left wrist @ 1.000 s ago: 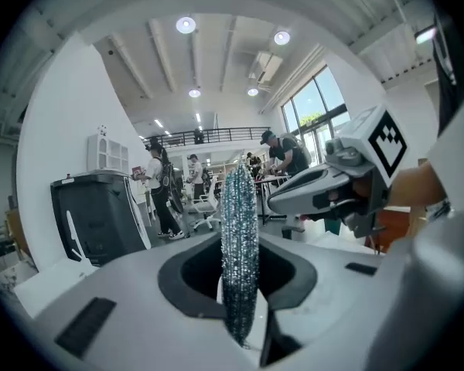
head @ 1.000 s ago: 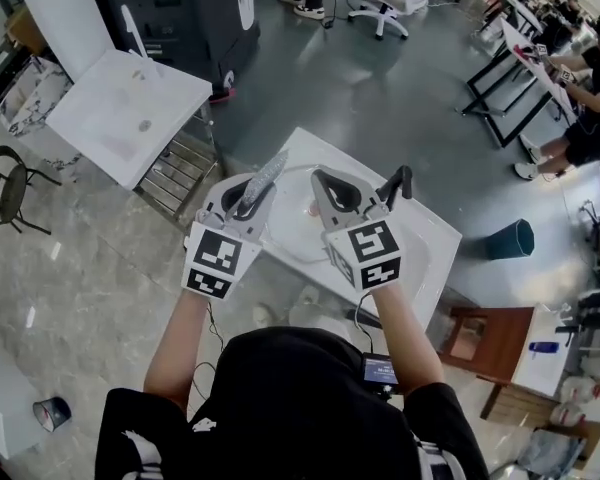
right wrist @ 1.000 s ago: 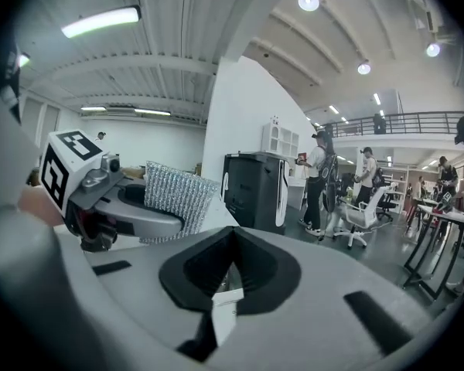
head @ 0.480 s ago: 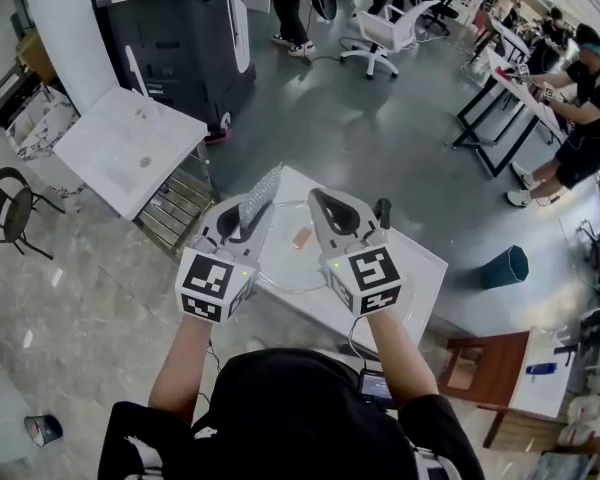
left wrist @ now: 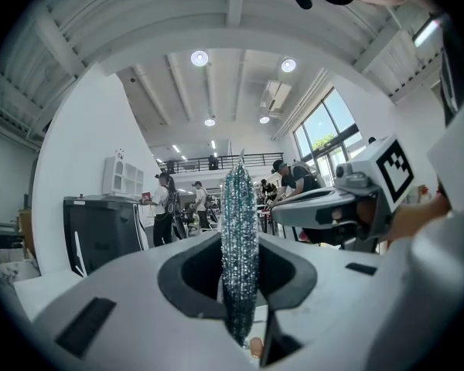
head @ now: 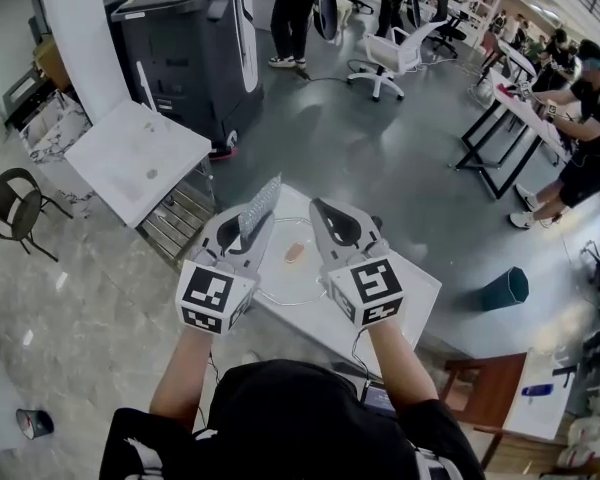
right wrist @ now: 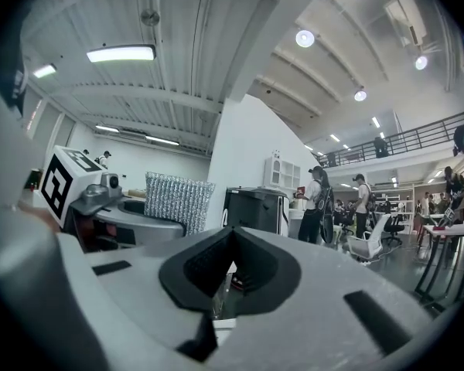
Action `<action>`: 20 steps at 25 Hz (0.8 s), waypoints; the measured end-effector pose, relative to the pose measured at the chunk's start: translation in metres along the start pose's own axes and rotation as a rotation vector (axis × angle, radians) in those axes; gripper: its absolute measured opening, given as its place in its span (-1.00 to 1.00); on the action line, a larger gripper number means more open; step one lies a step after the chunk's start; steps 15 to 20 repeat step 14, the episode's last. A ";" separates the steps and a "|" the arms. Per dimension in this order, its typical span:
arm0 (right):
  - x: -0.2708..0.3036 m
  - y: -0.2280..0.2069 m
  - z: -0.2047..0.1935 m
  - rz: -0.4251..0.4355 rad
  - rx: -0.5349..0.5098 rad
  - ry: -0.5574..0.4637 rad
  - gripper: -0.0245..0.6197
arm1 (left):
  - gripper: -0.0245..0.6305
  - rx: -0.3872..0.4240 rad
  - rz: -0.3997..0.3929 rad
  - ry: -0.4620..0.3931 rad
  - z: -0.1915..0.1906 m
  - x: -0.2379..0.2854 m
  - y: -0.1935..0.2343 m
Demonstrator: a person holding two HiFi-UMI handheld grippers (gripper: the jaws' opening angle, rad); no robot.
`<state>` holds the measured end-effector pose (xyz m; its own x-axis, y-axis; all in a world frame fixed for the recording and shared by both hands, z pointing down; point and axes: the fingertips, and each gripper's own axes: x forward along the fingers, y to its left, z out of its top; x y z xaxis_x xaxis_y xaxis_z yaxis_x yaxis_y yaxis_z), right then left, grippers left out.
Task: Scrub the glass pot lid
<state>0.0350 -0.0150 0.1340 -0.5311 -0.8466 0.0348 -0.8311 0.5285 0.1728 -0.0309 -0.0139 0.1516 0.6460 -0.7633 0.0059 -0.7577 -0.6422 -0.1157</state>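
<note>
Glass lid [head: 280,280] below, between left tongs [head: 244,226] (tight on scourer [head: 263,201]) and closed right tongs [head: 320,209]

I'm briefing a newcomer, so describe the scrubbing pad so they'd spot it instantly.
Above the white table, find the left gripper. It grips the pad: a flat rectangle of glittery silver mesh, unlike the clear round lid below.

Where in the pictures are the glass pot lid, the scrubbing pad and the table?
glass pot lid [head: 293,254]: head view, on its central knob.
scrubbing pad [left wrist: 240,246]: left gripper view, middle of its edge.
table [head: 420,280]: head view, bare right corner.
</note>
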 end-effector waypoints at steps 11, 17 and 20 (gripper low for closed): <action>-0.009 0.000 0.005 0.020 -0.007 -0.022 -0.93 | -0.70 0.003 0.035 -0.009 0.007 -0.008 -0.006; -0.014 0.002 0.007 0.018 -0.011 -0.026 -0.93 | -0.70 0.011 0.031 -0.014 0.009 -0.011 -0.012; -0.014 0.002 0.007 0.018 -0.011 -0.026 -0.93 | -0.70 0.011 0.031 -0.014 0.009 -0.011 -0.012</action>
